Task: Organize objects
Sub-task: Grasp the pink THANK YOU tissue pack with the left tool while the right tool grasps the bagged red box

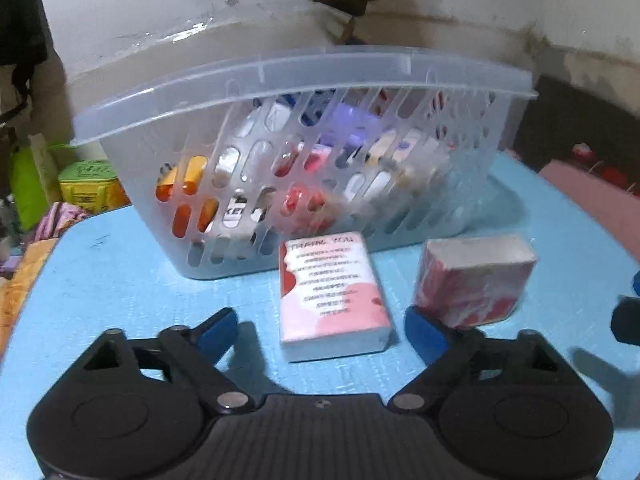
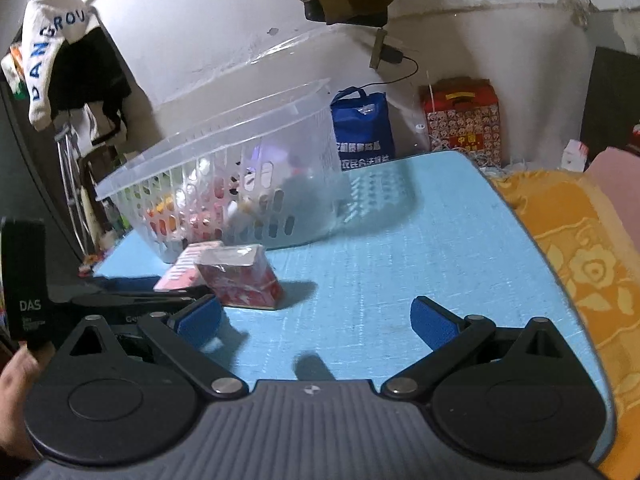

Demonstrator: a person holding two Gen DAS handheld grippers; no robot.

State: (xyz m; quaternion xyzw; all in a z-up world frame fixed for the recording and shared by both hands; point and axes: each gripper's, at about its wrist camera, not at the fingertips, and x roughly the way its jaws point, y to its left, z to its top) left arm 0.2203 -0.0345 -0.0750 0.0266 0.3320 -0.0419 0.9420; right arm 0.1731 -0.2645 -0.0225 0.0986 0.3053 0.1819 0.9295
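A pink and white "thank you" card pack [image 1: 334, 296] lies flat on the blue table, between the spread fingers of my open left gripper [image 1: 322, 330]. A red and white wrapped box [image 1: 474, 280] stands just right of it, beside my right fingertip. Behind them a translucent slotted basket [image 1: 280, 80] holds several small packets. In the right wrist view my open, empty right gripper [image 2: 316, 322] hovers over bare table, with the red box [image 2: 244, 280] and the card pack [image 2: 188, 264] ahead to its left, in front of the basket [image 2: 224, 148].
The blue table [image 2: 420, 260] ends at an orange patterned cloth [image 2: 580, 260] on the right. A blue bag [image 2: 362, 128] and a red gift box [image 2: 462, 120] stand behind it. Yellow-green containers [image 1: 86, 184] sit off the table's left edge. Clothes hang on the left wall.
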